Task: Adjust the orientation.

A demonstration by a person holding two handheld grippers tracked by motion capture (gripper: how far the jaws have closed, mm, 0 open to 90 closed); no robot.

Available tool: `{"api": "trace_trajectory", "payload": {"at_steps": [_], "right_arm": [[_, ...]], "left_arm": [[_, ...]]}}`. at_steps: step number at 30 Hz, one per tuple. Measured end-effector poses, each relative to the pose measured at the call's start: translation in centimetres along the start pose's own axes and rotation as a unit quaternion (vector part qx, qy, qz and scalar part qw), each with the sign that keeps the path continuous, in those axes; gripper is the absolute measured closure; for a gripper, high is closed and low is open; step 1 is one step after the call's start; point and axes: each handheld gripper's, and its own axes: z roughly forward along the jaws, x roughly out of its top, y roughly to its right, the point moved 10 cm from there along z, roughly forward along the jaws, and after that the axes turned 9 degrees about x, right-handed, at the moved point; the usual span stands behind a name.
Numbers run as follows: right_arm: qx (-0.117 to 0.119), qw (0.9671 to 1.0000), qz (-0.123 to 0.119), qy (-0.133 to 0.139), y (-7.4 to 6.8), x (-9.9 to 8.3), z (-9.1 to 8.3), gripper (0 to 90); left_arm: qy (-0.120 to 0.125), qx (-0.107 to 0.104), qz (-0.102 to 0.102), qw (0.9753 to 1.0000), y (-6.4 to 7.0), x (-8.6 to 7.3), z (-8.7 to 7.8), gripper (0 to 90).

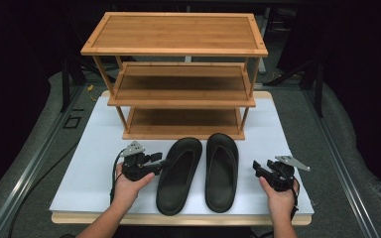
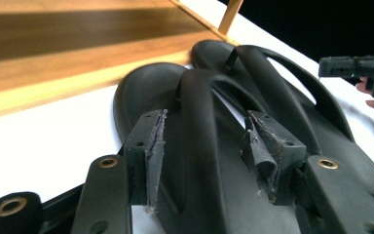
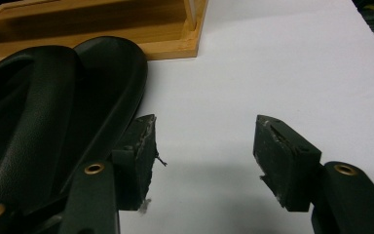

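Two black moulded rubber slide sandals lie side by side, soles down, on the white table board (image 1: 94, 163), just in front of the three-tier bamboo shoe rack (image 1: 178, 74); left sandal (image 1: 178, 173) toes angled slightly toward its mate, right sandal (image 1: 222, 171) straighter; rack shelves bare

My left gripper (image 1: 154, 159) sits at the outer edge of the left sandal, jaws spread wide, gripping nothing; my right gripper (image 1: 256, 166) sits just beside the right sandal's outer rim, jaws also spread, nothing between them, apart from the rubber

Handling guess: sandals look light, one-piece foam or rubber, soft and bendy, matte so not slippery, not fragile; a pinch on the thin sidewall would probably flex and droop; better hold looks like the broad arched strap, or the raised outer rim near mid-length so it hangs level; squeeze firmly, the material should give without damage

Left gripper view: left gripper (image 2: 204, 146) straddles the strap (image 2: 202, 146) of the near sandal, strap running up between the two jaws, pads not touching it; second sandal behind it, other gripper at far right; strap height and gap under it read clearly here, not from above

Right gripper view: right gripper (image 3: 204, 156) over bare white board, sandal rim (image 3: 126, 92) by the left jaw, rack foot beyond; the high view gives overall layout, both hands, empty shelves
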Motion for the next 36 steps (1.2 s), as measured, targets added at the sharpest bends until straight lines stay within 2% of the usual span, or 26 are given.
{"api": "trace_trajectory", "payload": {"at_steps": [12, 16, 19, 23, 28, 34, 36], "right_arm": [[-0.001, 1.0000, 0.000, -0.002, 0.0, -0.1, 0.1, 41.3], [-0.001, 1.0000, 0.001, -0.002, 0.1, -0.1, 0.1, 41.3], [0.000, 1.0000, 0.002, -0.002, 0.1, -0.1, 0.1, 41.3], [0.000, 1.0000, 0.004, -0.001, 0.1, -0.1, 0.1, 41.4], [0.000, 1.0000, 0.005, -0.001, 0.1, -0.1, 0.2, 41.9], [-0.004, 1.0000, 0.005, 0.001, 0.1, 0.0, 0.3, 42.2], [-0.004, 1.0000, 0.005, 0.000, 0.1, -0.1, 0.3, 42.2]], "left_arm": [[-0.034, -0.015, 0.013, 0.9992, 1.0, -2.6, 1.0, 55.1], [-0.046, -0.009, 0.019, 0.9987, 1.1, -3.2, 1.3, 55.5], [-0.043, -0.006, 0.021, 0.9988, 1.0, -3.3, 1.2, 56.6], [-0.047, 0.000, 0.025, 0.9986, 0.6, -3.3, 1.3, 63.6], [-0.043, -0.012, 0.000, 0.9990, 0.3, -3.3, 1.2, 67.6], [-0.041, -0.010, 0.000, 0.9991, 0.1, -3.2, 1.0, 69.1], [-0.045, -0.004, 0.006, 0.9990, -0.1, -3.2, 0.8, 69.5]]}}
